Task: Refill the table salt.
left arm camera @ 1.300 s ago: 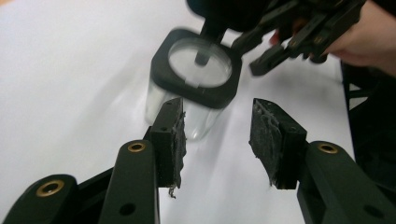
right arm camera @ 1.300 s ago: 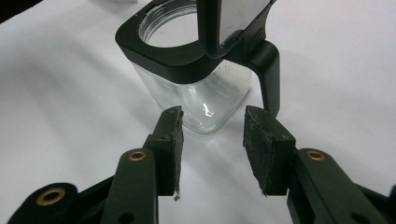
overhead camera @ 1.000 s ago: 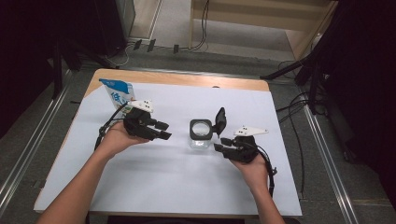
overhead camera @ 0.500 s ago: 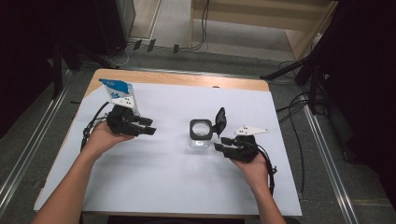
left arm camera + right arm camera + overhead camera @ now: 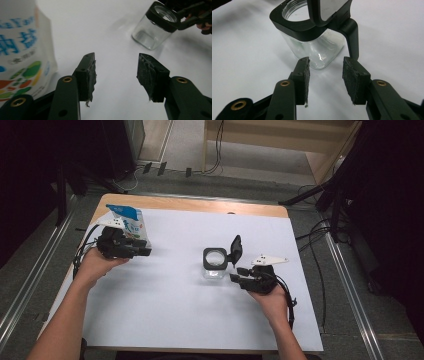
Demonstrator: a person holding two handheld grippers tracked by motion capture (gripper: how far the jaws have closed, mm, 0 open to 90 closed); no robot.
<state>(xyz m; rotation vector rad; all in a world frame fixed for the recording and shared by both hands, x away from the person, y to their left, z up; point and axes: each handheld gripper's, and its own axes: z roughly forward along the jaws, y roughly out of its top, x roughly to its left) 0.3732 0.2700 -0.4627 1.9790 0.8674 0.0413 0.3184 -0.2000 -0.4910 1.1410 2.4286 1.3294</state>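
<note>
High view: left gripper (image 5: 142, 251) beside the standing pouch (image 5: 129, 224) at the table's (image 5: 165, 320) far left; right gripper (image 5: 236, 274) just beside the glass jar (image 5: 215, 263) (lid flipped up).
Left gripper view: jaws have just been opening, nothing between them; pouch at left.
Right gripper view: jaws apart, jar just ahead, not gripped.

white sheet (image 5: 165, 320) over wooden table (image 5: 200, 204); cables (image 5: 217, 150) on floor behind
</note>
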